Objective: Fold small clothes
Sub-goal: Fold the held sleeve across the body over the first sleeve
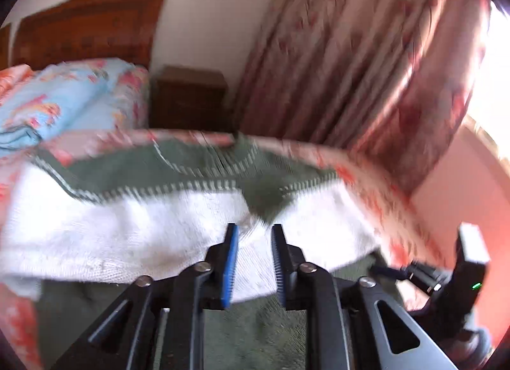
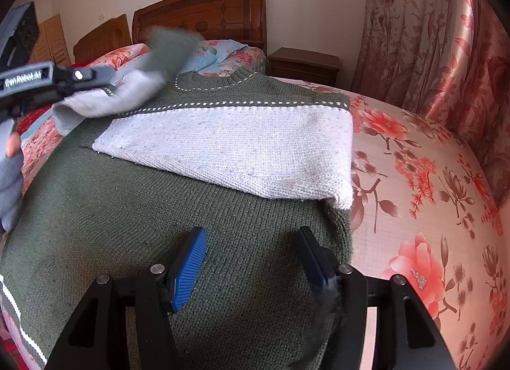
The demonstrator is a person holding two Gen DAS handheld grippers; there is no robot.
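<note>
A green and white knit sweater (image 2: 134, 210) lies flat on the bed, its right sleeve (image 2: 242, 150) folded across the chest. My left gripper (image 1: 254, 232) is shut on the sweater's left sleeve (image 1: 251, 261), holding it lifted above the body; in the right wrist view the left gripper (image 2: 95, 81) shows at the upper left with the sleeve (image 2: 127, 89) hanging from it, blurred. My right gripper (image 2: 251, 236) is open and empty, low over the green lower body of the sweater near its right edge. It also shows in the left wrist view (image 1: 471, 261) at the right.
The bed has a floral pink sheet (image 2: 414, 178). A blue floral quilt and pillows (image 2: 220, 54) lie by the wooden headboard (image 2: 204, 9). A dark nightstand (image 2: 302, 62) stands beside the bed. A floral curtain (image 2: 430, 35) hangs at the right.
</note>
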